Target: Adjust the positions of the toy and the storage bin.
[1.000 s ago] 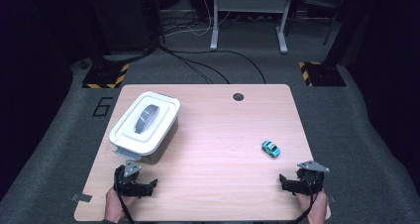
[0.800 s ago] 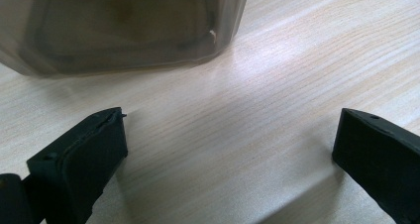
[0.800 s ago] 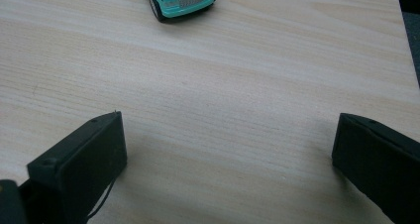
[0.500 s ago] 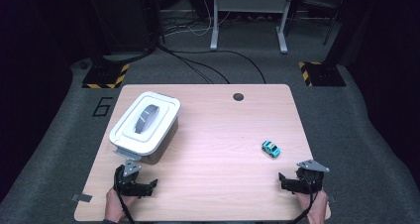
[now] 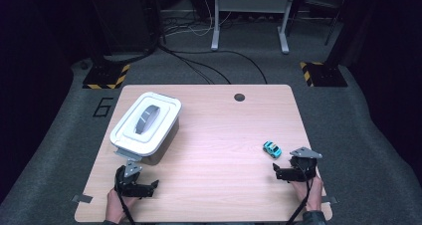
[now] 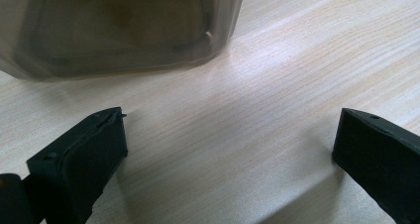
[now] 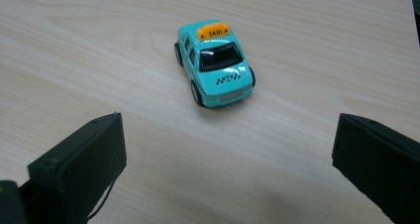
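We judged the toy taxi point(image 7: 214, 64) the likely target: it sat on the table point(image 5: 219, 135) near the right edge, just beyond our right gripper point(image 5: 294, 168), nose towards its wide-open jaws. Our left gripper point(image 5: 133, 181), also open and empty, faced the lidded box point(image 5: 146, 126).
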Tool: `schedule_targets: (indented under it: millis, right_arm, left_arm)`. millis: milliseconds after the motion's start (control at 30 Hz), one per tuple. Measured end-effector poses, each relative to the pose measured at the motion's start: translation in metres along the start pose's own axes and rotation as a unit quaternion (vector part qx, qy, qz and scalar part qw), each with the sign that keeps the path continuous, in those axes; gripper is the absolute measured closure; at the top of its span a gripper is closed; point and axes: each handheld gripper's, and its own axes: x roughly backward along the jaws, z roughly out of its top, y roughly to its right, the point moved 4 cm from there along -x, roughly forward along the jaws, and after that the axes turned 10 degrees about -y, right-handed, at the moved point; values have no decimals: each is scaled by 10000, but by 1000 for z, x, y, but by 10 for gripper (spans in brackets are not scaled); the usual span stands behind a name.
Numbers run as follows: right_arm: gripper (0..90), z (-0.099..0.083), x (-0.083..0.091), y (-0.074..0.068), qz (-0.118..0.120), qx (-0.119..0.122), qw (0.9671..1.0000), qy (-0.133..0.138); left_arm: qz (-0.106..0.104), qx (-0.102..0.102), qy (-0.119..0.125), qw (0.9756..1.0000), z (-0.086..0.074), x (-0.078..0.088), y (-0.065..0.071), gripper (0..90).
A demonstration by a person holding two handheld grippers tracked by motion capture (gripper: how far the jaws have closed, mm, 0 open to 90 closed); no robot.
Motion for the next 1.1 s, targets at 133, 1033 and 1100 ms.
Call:
schedule_targets:
  millis: [133, 1033, 1100]
  right_arm:
    - [0, 6, -5, 1, 67, 26, 10000, 2]
    - [364, 43, -49, -1, 337, 395, 9984, -214]
    - [404, 43, -50, -1, 411, 412, 9981, -200]
  left_arm:
    - [-1, -4, -1, 10000, 0, 0, 0, 1]
    - [-30, -31, -14, 10000, 0, 0, 0, 2]
    - [-30, -38, -9, 10000, 0, 0, 0, 2]
